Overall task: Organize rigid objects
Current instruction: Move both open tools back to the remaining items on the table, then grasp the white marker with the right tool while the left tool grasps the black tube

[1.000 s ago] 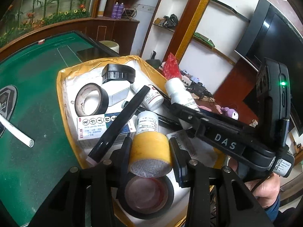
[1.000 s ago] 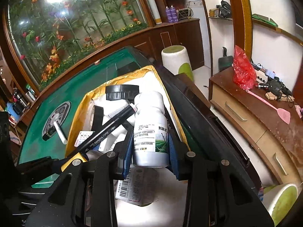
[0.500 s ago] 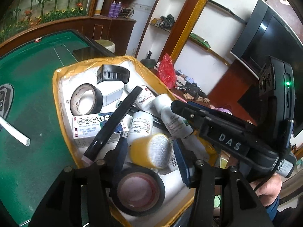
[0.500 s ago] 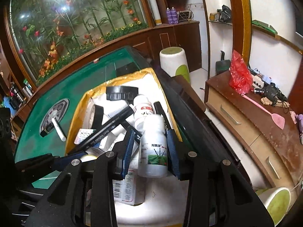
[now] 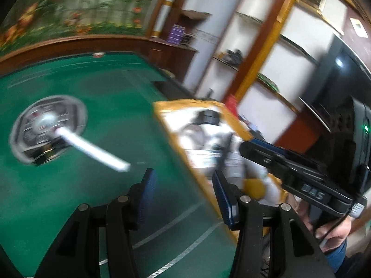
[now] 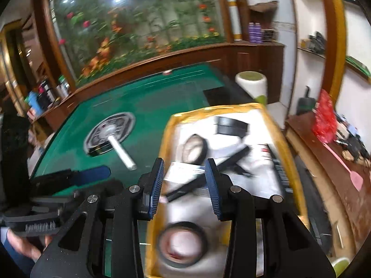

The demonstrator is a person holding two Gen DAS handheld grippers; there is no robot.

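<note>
Green felt table [image 6: 148, 102] carries a yellow-rimmed tray [image 6: 165, 143] (full), white tube [image 6: 121, 153] beside it

text: "das" | on: right gripper [image 5: 310, 191] body | else: unreadable blur

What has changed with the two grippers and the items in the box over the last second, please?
The left gripper let go of the yellow roll, its jaws having just been opening, and swung left over the green table, empty. The right gripper released the white bottle and pulled back, jaws apart with nothing between them. The box, the black tape and the white tube stayed put.
</note>
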